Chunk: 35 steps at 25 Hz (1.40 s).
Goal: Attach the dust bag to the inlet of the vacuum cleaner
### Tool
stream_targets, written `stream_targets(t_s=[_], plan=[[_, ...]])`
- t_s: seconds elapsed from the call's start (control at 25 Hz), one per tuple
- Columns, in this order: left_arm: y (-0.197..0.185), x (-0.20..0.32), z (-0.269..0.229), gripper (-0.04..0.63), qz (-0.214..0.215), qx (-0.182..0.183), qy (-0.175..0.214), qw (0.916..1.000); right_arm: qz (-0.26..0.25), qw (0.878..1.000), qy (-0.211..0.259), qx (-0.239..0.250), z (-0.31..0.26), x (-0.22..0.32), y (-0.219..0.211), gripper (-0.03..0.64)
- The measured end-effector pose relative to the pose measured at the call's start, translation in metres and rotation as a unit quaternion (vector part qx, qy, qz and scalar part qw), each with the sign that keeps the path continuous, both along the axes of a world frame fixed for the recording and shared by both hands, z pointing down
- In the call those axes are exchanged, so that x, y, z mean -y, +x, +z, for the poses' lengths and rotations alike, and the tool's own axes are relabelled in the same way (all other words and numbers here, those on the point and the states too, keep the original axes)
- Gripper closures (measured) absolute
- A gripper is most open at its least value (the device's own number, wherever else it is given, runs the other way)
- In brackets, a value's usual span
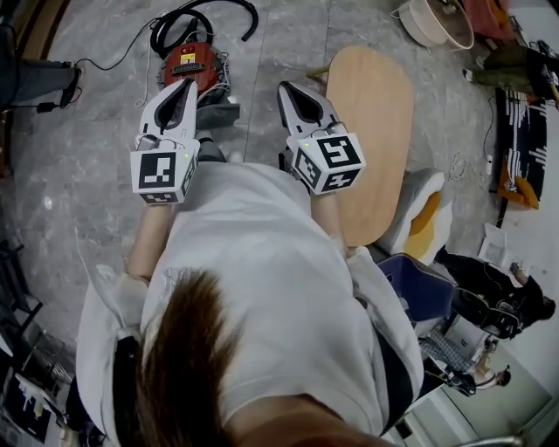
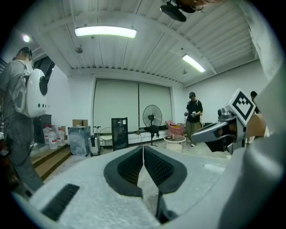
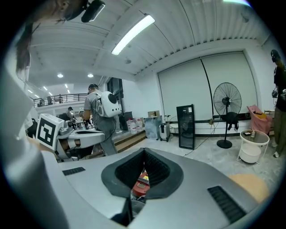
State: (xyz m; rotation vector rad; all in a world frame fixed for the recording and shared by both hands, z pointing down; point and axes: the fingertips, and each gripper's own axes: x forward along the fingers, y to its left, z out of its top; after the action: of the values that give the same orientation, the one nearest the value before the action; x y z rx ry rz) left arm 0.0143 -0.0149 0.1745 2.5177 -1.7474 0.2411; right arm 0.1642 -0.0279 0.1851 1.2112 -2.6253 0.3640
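Grey marbled floor (image 1: 87, 157) runs through a large hall, with a standing fan (image 3: 227, 114) near the far wall. The red vacuum cleaner (image 1: 192, 61) sits on the floor just ahead of both grippers, its black hose (image 1: 161, 37) looped behind it. An oval wooden table (image 1: 371, 131) stands close on the right, and bare floor lies open on the left. The left gripper (image 1: 190, 85) and right gripper (image 1: 285, 87) are both clenched on nothing.

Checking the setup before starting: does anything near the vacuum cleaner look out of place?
Only loose clutter: the vacuum cleaner has its black hose curled beside it and a thin cable trailing away. Nothing looks spilled or broken.
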Motion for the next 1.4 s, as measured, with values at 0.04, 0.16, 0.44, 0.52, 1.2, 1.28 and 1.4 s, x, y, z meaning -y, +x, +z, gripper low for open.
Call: stream_targets(t_s=[0.04,0.16,0.44,0.52,1.2,1.28,1.4], plan=[[-0.001,-0.002,0.002,0.575,0.000,0.002,-0.002,1.0000,0.001,1.000,0.000,0.000,0.001,-0.001,0.001,0.615],[-0.002,-0.005,0.009,0.575,-0.002,0.003,-0.011,0.9999,0.002,1.000,-0.001,0.002,0.004,-0.002,0.003,0.615],[0.003,-0.009,0.008,0.575,0.002,0.000,-0.011,0.9999,-0.002,1.000,-0.004,0.007,0.004,-0.007,0.002,0.615],[0.004,-0.011,0.009,0.575,0.006,0.001,-0.012,0.9999,-0.001,1.000,-0.004,0.007,0.005,-0.009,0.001,0.615],[-0.004,-0.011,0.019,0.575,0.001,0.003,-0.037,0.9993,0.009,1.000,-0.005,-0.001,0.009,-0.009,-0.006,0.615],[-0.004,-0.011,0.018,0.575,0.001,0.001,-0.037,0.9993,0.010,1.000,-0.006,-0.002,0.008,-0.009,-0.006,0.615],[-0.005,-0.013,0.017,0.575,-0.003,0.000,-0.035,0.9994,0.007,1.000,-0.006,-0.002,0.007,-0.009,-0.007,0.615]])
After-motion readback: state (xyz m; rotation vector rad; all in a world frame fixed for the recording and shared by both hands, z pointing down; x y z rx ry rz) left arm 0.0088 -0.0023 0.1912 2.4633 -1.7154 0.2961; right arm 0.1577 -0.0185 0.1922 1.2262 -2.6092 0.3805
